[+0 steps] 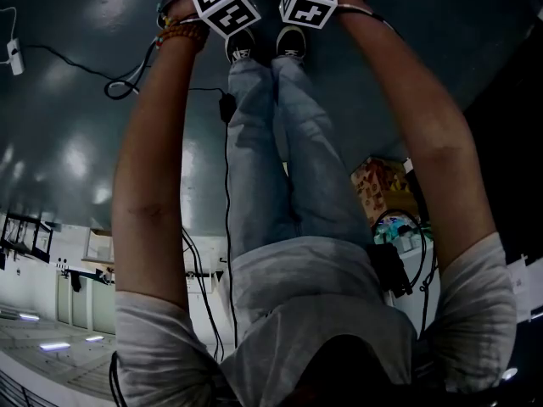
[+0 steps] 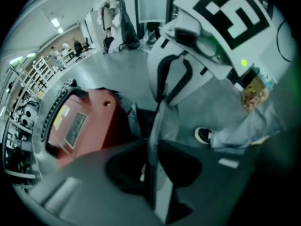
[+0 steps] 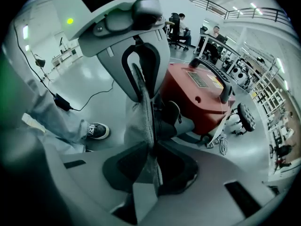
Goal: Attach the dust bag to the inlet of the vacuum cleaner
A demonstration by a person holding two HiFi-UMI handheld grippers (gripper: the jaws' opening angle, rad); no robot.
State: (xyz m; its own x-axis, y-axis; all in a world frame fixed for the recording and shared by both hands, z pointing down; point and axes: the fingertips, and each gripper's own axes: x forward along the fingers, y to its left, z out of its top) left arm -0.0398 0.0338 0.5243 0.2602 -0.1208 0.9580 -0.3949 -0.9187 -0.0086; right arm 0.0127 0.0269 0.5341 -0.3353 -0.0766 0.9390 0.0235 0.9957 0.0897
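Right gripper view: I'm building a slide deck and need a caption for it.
The right gripper shut on the grey dust bag, with the red vacuum cleaner on the floor behind.

The dust bag (image 3: 140, 108) is matt grey cloth; the vacuum cleaner (image 3: 190, 97) glossy red plastic.

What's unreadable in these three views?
- Head view: the top edge cuts off the tongs of the left gripper and right gripper, and the dust bag; only marker cubes show.
- Both gripper views: the vacuum cleaner inlet can't be found; the bag covers its near end.
- Left gripper view: label print on the vacuum is too blurred.
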